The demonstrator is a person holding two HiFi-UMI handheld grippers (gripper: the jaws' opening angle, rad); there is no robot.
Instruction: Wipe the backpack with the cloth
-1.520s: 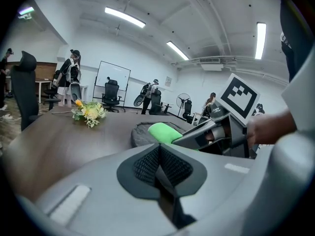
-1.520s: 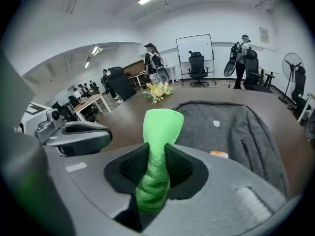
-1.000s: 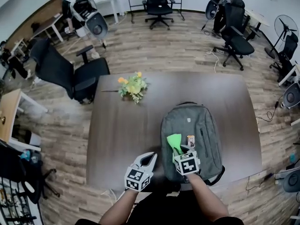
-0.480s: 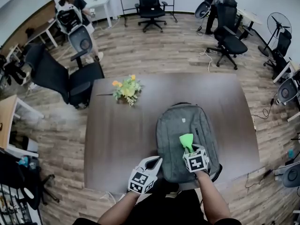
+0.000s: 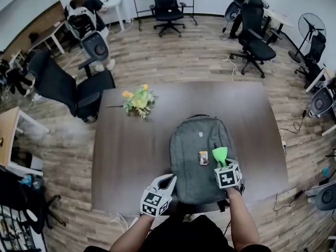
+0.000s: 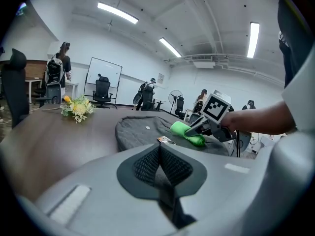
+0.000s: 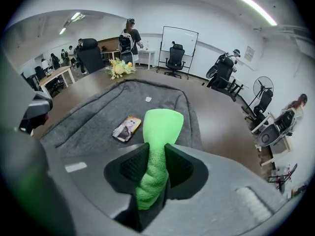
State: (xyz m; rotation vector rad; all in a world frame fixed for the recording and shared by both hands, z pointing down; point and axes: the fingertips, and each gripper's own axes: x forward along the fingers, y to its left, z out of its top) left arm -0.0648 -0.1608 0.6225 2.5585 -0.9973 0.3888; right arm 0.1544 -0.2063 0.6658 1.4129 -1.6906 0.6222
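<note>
The left gripper (image 5: 167,178) hovers at the near left corner of the backpack (image 5: 197,140), much where it was a second ago, its jaws closed together with nothing between them. The grey backpack lies flat at the near middle of the table, its top end pointing away from the person. A small picture card (image 5: 203,158) lies on it; half a second ago the cloth covered it, and now it is in plain sight. The right gripper (image 5: 223,165) has moved from the middle of the backpack toward its right side and now sits just right of the card. Its jaws are clamped on the rolled green cloth (image 5: 219,154), whose free end fans out beyond the tips and rests on the grey fabric.

The table (image 5: 126,151) is dark brown wood. A bunch of yellow flowers (image 5: 137,101) lies toward its far left, well apart from the backpack. The floor is pale wood planks. A black office chair (image 5: 68,85) stands at the table's left, more chairs stand along the far wall, and a standing fan (image 5: 310,28) is at the far right
</note>
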